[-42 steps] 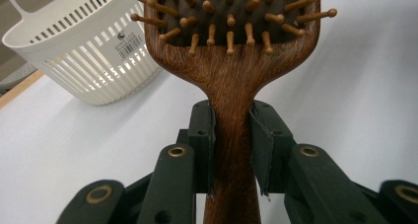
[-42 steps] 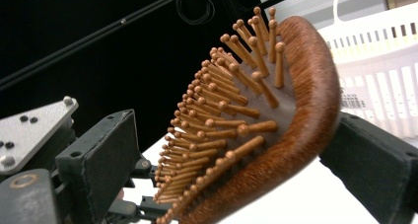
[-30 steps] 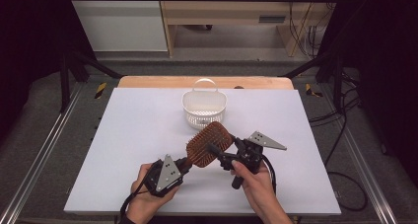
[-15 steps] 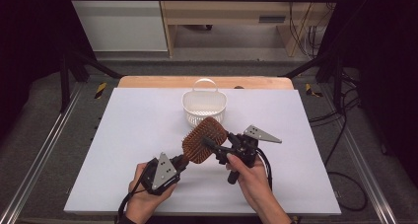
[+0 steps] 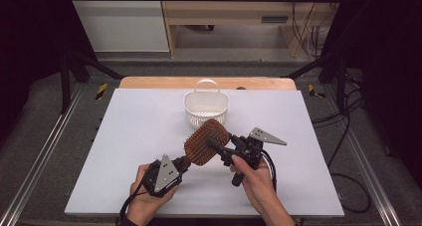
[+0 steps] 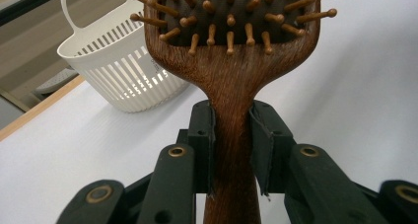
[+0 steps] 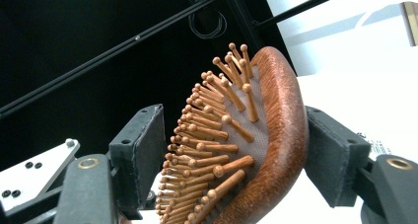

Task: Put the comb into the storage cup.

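Left claw point(image 5: 180, 165): we clamp it on the wooden hairbrush point(image 5: 205, 142) handle | hairbrush: held above the white table point(image 5: 134, 136), just before the white basket point(image 5: 206, 106) | right claw point(image 5: 219, 147): jaws just closing around the brush head, bristle-side pad not yet touching.

— Any writing you can read?
— Nothing legible. There is a small label on the white basket point(image 6: 125, 71), on its slatted wall at centre left of the left gripper view, but the print is too small to make out.
— Anything else?
— Tiny dark print on the white surface at the right edge of the right gripper view, also unreadable.
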Motion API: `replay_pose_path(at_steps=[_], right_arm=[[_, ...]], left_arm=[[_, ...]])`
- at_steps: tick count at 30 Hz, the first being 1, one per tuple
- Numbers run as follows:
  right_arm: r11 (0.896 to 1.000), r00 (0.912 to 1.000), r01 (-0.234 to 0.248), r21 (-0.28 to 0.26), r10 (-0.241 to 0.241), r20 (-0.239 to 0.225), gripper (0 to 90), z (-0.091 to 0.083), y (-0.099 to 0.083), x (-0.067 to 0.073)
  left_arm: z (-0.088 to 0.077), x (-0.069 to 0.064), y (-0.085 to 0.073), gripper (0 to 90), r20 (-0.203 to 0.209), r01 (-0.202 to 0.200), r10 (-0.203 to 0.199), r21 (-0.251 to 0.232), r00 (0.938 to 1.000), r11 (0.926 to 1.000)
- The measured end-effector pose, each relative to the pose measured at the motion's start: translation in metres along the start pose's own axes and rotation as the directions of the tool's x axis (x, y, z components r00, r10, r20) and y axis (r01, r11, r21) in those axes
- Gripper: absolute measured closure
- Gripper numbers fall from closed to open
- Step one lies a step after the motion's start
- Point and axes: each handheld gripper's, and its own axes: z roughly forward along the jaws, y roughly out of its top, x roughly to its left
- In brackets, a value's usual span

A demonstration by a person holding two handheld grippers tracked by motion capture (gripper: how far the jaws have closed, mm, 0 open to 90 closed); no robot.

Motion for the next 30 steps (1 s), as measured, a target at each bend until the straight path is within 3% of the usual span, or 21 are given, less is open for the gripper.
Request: replay_pose_path(at_steps=[30], right_arm=[[0.999,0.9994,-0.031,-0.014,0.031,-0.012,44.4,-0.0021,-0.0032,-0.0041]], left_arm=[[0.0024,-0.0022,-0.0021,72.0,0.000,-0.017,0.017,0.016,0.9999,0.9997]])
